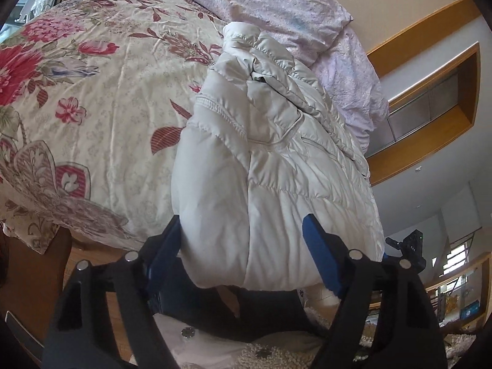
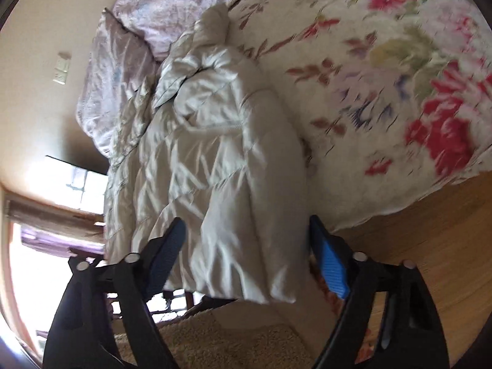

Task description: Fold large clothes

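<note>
crumpled pale lilac quilt (image 1: 307,24) bunching at twelve o'clock, touching the jacket's far end. cream bedspread printed with red and pink flowers (image 1: 92,98) covering the bed, wooden floor (image 2: 430,230) and beige shaggy rug (image 2: 215,338) lying below its edge. puffy off-white quilted jacket (image 1: 276,184) lying folded lengthwise along the bedspread's near edge, shiny and creased. left gripper (image 1: 243,243) and right gripper (image 2: 249,236) both spreading wide around the jacket's near end; cannot tell whether pads are pressing.

A home bedroom. A bed with a floral bedspread (image 1: 101,98) and a pillow (image 1: 258,9) lies beyond the fingers. Wooden floor (image 2: 430,246) sits below.
</note>
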Action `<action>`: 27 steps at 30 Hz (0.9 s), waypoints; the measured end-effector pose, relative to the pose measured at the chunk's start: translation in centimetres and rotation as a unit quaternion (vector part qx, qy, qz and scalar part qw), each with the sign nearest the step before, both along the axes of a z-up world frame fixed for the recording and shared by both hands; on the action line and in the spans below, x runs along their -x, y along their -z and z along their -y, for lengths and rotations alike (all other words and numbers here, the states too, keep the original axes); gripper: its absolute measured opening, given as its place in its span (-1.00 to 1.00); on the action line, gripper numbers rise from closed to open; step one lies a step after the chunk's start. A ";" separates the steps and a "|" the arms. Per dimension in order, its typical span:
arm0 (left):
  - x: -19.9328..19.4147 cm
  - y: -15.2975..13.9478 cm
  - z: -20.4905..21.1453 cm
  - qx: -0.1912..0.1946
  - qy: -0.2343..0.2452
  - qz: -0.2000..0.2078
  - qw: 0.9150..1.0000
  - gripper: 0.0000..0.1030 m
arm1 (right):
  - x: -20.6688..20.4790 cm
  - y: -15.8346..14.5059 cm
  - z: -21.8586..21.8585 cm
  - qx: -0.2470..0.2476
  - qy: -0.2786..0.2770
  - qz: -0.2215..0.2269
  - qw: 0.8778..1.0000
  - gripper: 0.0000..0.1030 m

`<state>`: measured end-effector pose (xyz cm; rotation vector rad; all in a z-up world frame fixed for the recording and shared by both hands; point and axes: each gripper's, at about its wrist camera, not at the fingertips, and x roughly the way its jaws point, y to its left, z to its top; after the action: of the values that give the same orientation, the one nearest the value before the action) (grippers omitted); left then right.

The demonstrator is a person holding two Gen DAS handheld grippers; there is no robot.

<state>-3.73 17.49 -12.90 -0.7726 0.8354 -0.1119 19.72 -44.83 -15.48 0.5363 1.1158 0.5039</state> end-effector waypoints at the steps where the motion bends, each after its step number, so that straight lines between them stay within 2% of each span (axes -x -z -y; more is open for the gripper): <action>1: 0.1 0.1 0.0 0.001 -0.001 0.000 1.000 0.45 | 0.2 0.0 0.0 -0.001 -0.002 0.003 1.000 0.56; 3: 0.2 0.3 0.0 0.008 -0.009 0.000 1.000 0.42 | 0.3 0.2 0.2 -0.016 -0.003 0.003 1.000 0.56; 6: 0.5 0.8 0.1 0.015 -0.014 -0.008 1.000 0.29 | 0.7 0.6 0.6 -0.044 -0.009 -0.002 0.999 0.43; 11: 0.8 2.5 -0.3 0.048 -0.024 -0.032 0.998 0.12 | 1.2 1.3 0.5 -0.047 -0.017 -0.008 0.999 0.41; 13: 0.8 3.0 -0.5 0.070 -0.026 -0.032 0.997 0.07 | 1.2 1.5 0.2 -0.048 -0.017 -0.009 0.999 0.41; 15: 0.7 3.0 -0.4 0.073 -0.026 -0.030 0.997 0.04 | 1.3 1.4 0.1 -0.047 -0.020 -0.005 0.999 0.39; 17: 0.8 2.8 -0.3 0.069 -0.026 -0.028 0.997 -0.06 | 1.5 1.4 0.1 -0.043 -0.021 -0.005 0.999 0.25; 19: 0.9 2.4 -0.2 0.068 -0.028 -0.022 0.997 -0.29 | 1.6 1.3 0.0 -0.043 -0.024 -0.003 0.999 -0.09; 22: 1.1 1.3 0.0 0.057 -0.031 -0.013 0.998 -0.48 | 1.8 0.6 -0.4 -0.039 -0.026 0.005 0.999 -0.36; 27: 1.1 -1.8 0.5 0.022 -0.028 0.019 0.999 -0.59 | 1.8 -1.9 -1.4 -0.024 -0.032 0.038 0.998 -0.52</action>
<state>-4.79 17.04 -11.11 -0.8329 0.7763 -0.0955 17.88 -43.40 -13.54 0.5205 1.0539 0.6035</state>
